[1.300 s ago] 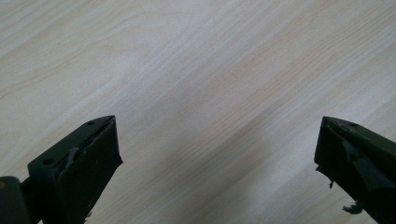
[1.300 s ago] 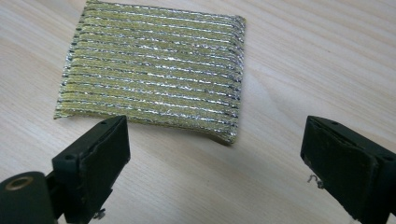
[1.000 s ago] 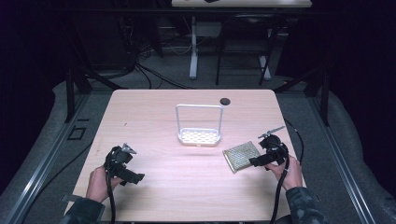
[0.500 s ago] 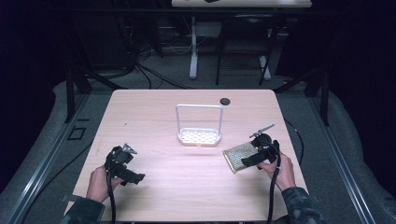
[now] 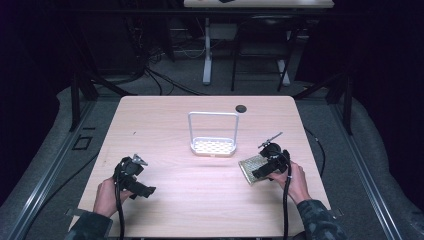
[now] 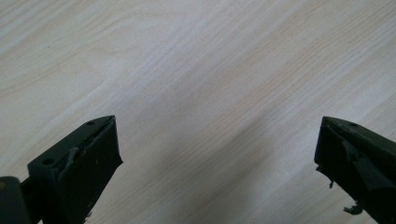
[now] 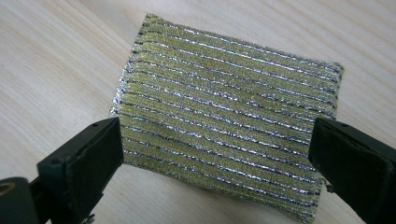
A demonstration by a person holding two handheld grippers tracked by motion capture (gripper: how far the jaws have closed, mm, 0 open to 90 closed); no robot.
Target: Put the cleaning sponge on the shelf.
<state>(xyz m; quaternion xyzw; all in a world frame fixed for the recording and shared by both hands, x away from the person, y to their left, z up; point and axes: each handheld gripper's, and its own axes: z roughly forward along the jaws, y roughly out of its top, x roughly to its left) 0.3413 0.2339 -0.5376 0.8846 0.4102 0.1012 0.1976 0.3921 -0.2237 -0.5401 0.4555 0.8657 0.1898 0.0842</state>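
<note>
A green and silver striped scouring pad (image 7: 224, 126) lies flat on the wooden table (image 5: 200, 210), at its right side (image 5: 248, 166). My right gripper (image 7: 215, 135) hovers right over the pad with its jaws wide, one at each side of it. The pads do not press on it. Those jaws have just been closing a little. In the high view the right gripper (image 5: 263, 172) covers the pad's right edge. My left gripper (image 5: 138, 187) stands open at the table's front left, over bare wood (image 6: 217, 140).
A white wire-framed rack (image 5: 212, 146) with a perforated base stands at the table's middle. A small black round thing (image 5: 241, 108) lies near the far edge. Cables trail from both grippers toward the front edge.
My right gripper has moved left and slightly down, from beside the pad to over it. The left gripper has stayed where it was.
</note>
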